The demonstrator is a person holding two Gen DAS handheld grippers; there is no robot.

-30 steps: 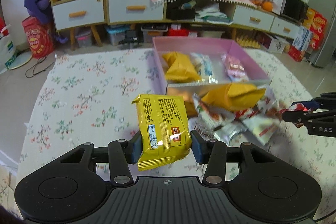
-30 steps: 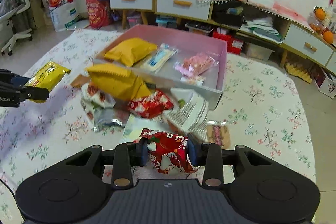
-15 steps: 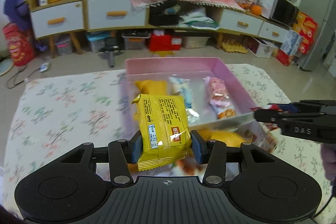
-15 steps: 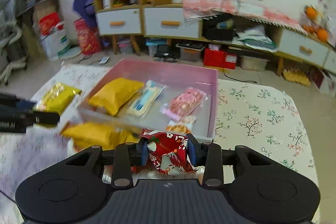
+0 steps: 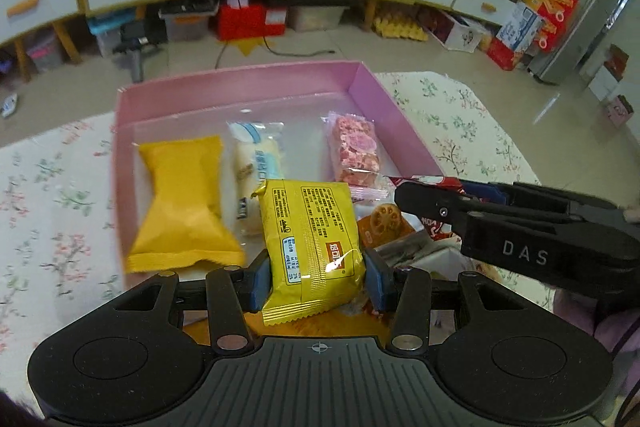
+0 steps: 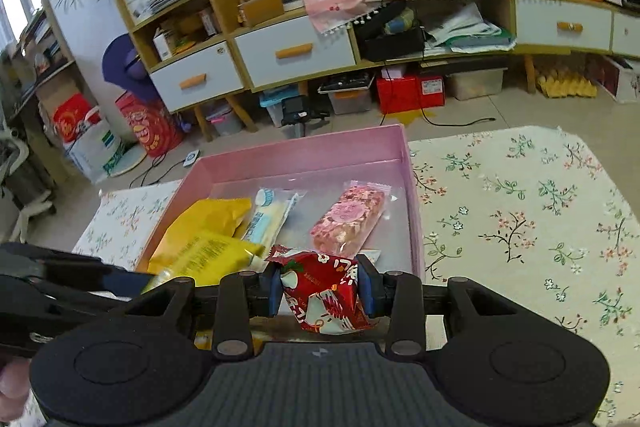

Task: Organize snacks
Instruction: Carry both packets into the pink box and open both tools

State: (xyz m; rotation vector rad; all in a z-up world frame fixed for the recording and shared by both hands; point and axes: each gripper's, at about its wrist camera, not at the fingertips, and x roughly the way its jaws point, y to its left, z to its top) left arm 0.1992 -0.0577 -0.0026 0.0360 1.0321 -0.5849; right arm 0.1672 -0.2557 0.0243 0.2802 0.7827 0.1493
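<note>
**Left wrist view: both grippers loaded over the pink box**

Left wrist view: left gripper [image 5: 312, 277] clamped on a yellow snack packet [image 5: 310, 245], blue pads pressed against both of its long edges, packet standing upright between the jaws with its printed back toward the lens. Ahead of the jaws, pink box [image 5: 240, 83] on the floral tablecloth [image 5: 52, 195]. Inside the box, ahead and left of the jaws, plain orange-yellow pouch [image 5: 182, 203]; straight ahead, white-and-blue clear-wrapped bar [image 5: 258, 159]; ahead and right, pink nougat-like bar [image 5: 354, 151]. Right of the jaws, right gripper [image 5: 404, 193] reaching in from the side, a scrap of red wrapper at its tip. Below that tip, an orange packet printed with a lotus-root slice [image 5: 384, 223], just beside the yellow packet.

Right wrist view: right gripper [image 6: 320, 285] pinched nearly closed on a crumpled red-and-white snack wrapper [image 6: 324, 297], held over the near edge of the pink box [image 6: 304, 151]. Left of the jaws, left gripper [image 6: 60, 287] with the yellow packet [image 6: 204, 255]. Ahead of the jaws, pink bar [image 6: 348, 219] and white-and-blue bar [image 6: 266, 215] flat on the box floor.
</note>
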